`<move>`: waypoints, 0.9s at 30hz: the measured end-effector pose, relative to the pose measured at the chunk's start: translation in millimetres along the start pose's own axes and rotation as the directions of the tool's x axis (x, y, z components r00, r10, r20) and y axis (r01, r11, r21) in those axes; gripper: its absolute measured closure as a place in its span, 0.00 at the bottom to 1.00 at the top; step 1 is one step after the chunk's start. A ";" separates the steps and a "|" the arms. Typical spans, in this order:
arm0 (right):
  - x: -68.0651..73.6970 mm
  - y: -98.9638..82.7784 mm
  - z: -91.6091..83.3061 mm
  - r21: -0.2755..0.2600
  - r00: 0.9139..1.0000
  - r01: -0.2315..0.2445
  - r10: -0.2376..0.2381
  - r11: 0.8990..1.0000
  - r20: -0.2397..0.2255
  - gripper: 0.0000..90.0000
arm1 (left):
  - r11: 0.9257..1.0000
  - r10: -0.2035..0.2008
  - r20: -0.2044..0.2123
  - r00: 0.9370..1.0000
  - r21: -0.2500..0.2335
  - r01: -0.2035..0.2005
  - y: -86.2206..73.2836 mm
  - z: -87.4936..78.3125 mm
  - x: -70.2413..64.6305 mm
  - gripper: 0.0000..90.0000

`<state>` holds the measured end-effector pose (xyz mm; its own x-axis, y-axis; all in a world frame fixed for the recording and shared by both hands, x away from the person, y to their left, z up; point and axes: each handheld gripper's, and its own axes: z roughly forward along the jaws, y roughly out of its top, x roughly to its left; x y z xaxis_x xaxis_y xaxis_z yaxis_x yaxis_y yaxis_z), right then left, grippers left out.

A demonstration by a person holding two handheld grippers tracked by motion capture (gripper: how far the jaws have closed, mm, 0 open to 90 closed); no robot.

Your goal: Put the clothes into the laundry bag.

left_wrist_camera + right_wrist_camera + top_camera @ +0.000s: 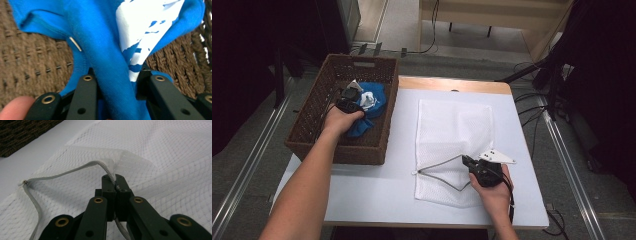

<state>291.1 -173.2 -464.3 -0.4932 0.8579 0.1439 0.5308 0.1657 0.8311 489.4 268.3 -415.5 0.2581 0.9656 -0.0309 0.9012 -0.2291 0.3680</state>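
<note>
A blue garment with a white print (375, 96) lies in the brown wicker basket (362, 63) at the table's left. My left gripper (355, 103) reaches into the basket. In the left gripper view its jaws (116, 75) are closed on a thick fold of the blue garment (100, 37), with the basket's weave (30, 57) behind. A white mesh laundry bag (454, 125) lies flat on the table. My right gripper (466, 161) is shut on the bag's zipper edge (110, 171) and holds the mouth lifted in a triangle above the lower layer (162, 150).
The white table (377, 185) has a wooden strip along its far edge. The basket overhangs the table's left side. Cables and dark stands occupy the floor at the right, and metal rails run along both sides.
</note>
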 end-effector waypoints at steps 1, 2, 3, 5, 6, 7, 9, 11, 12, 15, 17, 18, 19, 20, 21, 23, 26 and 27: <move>-0.1 0.1 -0.1 0.000 1.000 0.000 0.000 1.000 -0.001 0.99 | 1.000 -0.013 0.003 1.000 -0.017 0.013 0.1 -2.9 1.9 0.81; -0.3 0.1 -0.2 0.000 1.000 0.000 0.000 1.000 -0.003 1.00 | 0.999 -0.027 0.005 1.000 -0.039 0.027 0.0 -5.6 3.5 0.81; -0.2 0.2 -0.2 0.002 1.000 0.002 -0.002 1.000 -0.004 1.00 | 0.997 -0.038 0.006 0.999 -0.060 0.039 -0.2 -8.3 5.0 0.81; 0.3 0.3 -0.1 0.002 1.000 0.005 -0.005 1.000 -0.004 1.00 | 0.994 -0.051 0.009 0.999 -0.100 0.051 -0.5 -14.2 7.2 0.82; 0.5 0.4 -0.2 0.001 1.000 0.006 -0.006 1.000 -0.003 1.00 | 0.990 -0.061 0.016 0.998 -0.125 0.063 -0.6 -17.1 7.8 0.82; 0.6 0.5 -0.2 -0.001 1.000 0.007 -0.007 1.000 -0.003 1.00 | 0.986 -0.072 0.023 0.997 -0.152 0.075 -0.8 -19.7 8.3 0.82; 0.6 0.6 -0.7 -0.002 1.000 0.008 -0.008 1.000 -0.001 1.00 | 0.976 -0.087 0.028 0.996 -0.198 0.090 -1.8 -25.1 9.3 0.82; 0.4 0.7 -0.9 -0.004 1.000 0.006 -0.007 1.000 -0.002 1.00 | 0.964 -0.105 0.027 0.994 -0.241 0.109 -3.3 -30.3 11.1 0.82; 0.4 0.7 -0.9 -0.005 1.000 0.007 -0.007 1.000 -0.002 1.00 | 0.958 -0.117 0.027 0.993 -0.262 0.120 -4.1 -33.1 12.2 0.82; 0.8 0.7 -0.7 -0.006 1.000 0.008 -0.008 1.000 -0.001 1.00 | 0.934 -0.135 0.025 0.990 -0.331 0.136 -6.4 -41.8 14.5 0.82; 0.8 0.7 -0.7 -0.006 1.000 0.009 -0.009 1.000 -0.001 1.00 | 0.916 -0.131 0.009 0.991 -0.382 0.125 -7.4 -48.2 13.8 0.82; 0.7 0.7 -0.7 -0.006 1.000 0.008 -0.008 1.000 -0.001 1.00 | 0.905 -0.131 0.003 0.991 -0.408 0.121 -7.9 -51.4 13.0 0.82; 0.5 0.7 -0.8 -0.006 1.000 0.008 -0.008 1.000 -0.002 1.00 | 0.894 -0.128 0.001 0.992 -0.432 0.116 -8.6 -54.3 12.4 0.82; 0.4 0.6 -0.7 -0.006 1.000 0.010 -0.010 1.000 -0.002 1.00 | 0.883 -0.125 -0.002 0.992 -0.455 0.111 -9.4 -57.1 11.7 0.82; 0.4 0.6 -0.7 -0.006 1.000 0.010 -0.010 1.000 -0.002 1.00 | 0.872 -0.124 -0.005 0.992 -0.478 0.106 -10.2 -59.7 11.1 0.82; 0.5 0.6 -0.7 -0.006 1.000 0.010 -0.010 1.000 -0.001 1.00 | 0.854 -0.128 -0.018 0.992 -0.510 0.101 -11.5 -64.7 10.1 0.82; 0.9 0.6 -0.7 -0.007 1.000 0.012 -0.012 1.000 0.001 1.00 | 0.835 -0.115 -0.033 0.993 -0.545 0.079 -13.3 -71.4 8.8 0.81; 0.9 0.6 -0.8 -0.007 1.000 0.014 -0.014 1.000 0.001 1.00 | 0.828 -0.115 -0.036 0.993 -0.555 0.076 -13.6 -73.8 8.0 0.81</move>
<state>290.4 -172.6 -463.3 -0.4998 0.8560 0.1321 0.5190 0.1739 0.8369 453.5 288.2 -352.2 0.1398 0.9894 -0.0392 0.5723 -0.0484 0.8186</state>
